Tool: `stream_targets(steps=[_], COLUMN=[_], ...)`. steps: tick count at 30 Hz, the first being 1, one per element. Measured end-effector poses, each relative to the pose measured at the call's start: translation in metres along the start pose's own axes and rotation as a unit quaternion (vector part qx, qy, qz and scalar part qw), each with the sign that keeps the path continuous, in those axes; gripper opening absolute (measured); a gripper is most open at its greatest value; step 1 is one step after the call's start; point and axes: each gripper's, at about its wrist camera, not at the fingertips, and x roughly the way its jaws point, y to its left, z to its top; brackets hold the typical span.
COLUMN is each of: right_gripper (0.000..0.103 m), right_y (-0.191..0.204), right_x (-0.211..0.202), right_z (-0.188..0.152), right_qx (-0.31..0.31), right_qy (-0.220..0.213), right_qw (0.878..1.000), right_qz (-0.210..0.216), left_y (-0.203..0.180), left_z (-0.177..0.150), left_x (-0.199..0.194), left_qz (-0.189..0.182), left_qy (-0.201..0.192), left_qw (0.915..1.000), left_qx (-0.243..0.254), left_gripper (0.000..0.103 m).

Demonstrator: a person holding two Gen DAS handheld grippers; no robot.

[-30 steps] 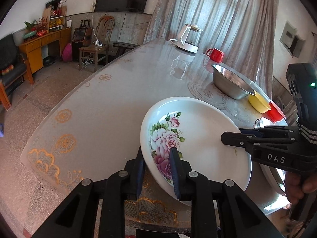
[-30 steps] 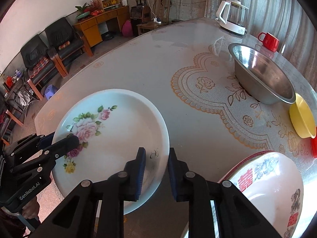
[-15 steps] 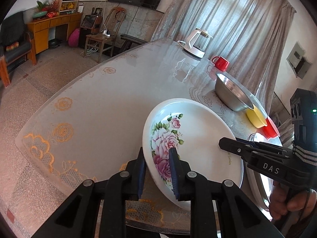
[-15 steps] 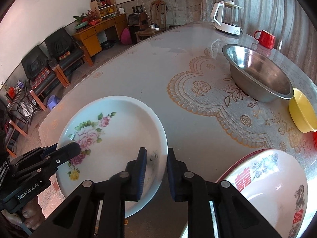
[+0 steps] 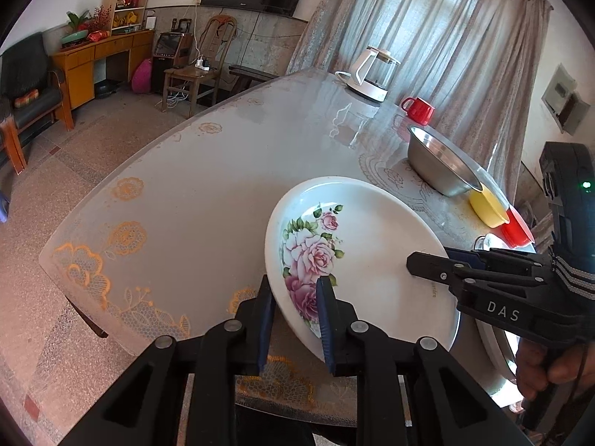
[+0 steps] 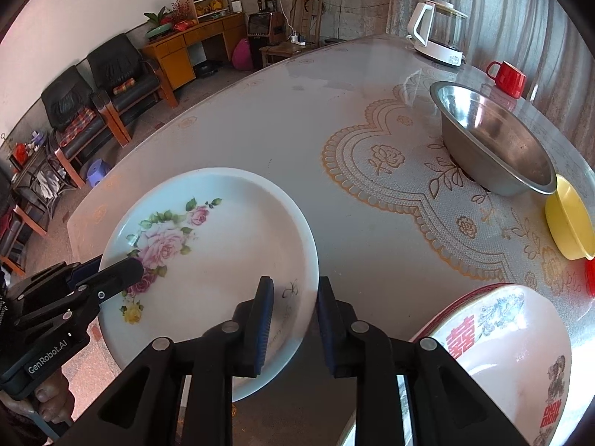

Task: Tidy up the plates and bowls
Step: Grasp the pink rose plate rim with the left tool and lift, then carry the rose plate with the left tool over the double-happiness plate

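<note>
Gripping the near-left rim of a white round plate painted with pink roses, left gripper pinched on that rim, blue pads on either side of it. Held tilted above the near edge of a glass-topped table with gold lace floral pattern. Straddling the plate's right rim, right gripper, jaws just eased wider, a gap showing beside each pad, rim between them but not pressed. Farther right, at the near right corner, a large white enamel basin with red characters. Along the right edge, a yellow plastic bowl, then a shiny steel basin, a red mug and a white electric kettle toward the far end.
</note>
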Motion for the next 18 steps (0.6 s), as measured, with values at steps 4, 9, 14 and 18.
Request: stream_targets(steps=[4,9,14,18], right_gripper=[0.025,0.017,0.017,0.017], right_y=[-0.001,-0.009,-0.014,-0.02], right_x=[0.0,-0.011,-0.023,-0.032], right_z=[0.0,-0.004,-0.005,-0.008], right_qx=[-0.001,0.024,0.043,0.062], right_qy=[-0.005,-0.031,-0.055,-0.069], right_qw=[1.0,0.999,0.997,0.995], right_qz=[-0.001,0.02,0.033,0.045], left_y=[-0.005,0.002,-0.003,-0.009], left_z=[-0.004,0.001,0.006,0.011], left_x=[-0.002,-0.002,-0.008,-0.013], left_qz=[0.019,0.001,-0.006,-0.018], left_qy=[-0.01,-0.001,-0.012,-0.019], left_qw=[0.9998,0.9998,0.9997,0.9995], left_qx=[0.005,-0.021,-0.018,-0.017], left_gripper=[0.023,0.023,0.023,0.023])
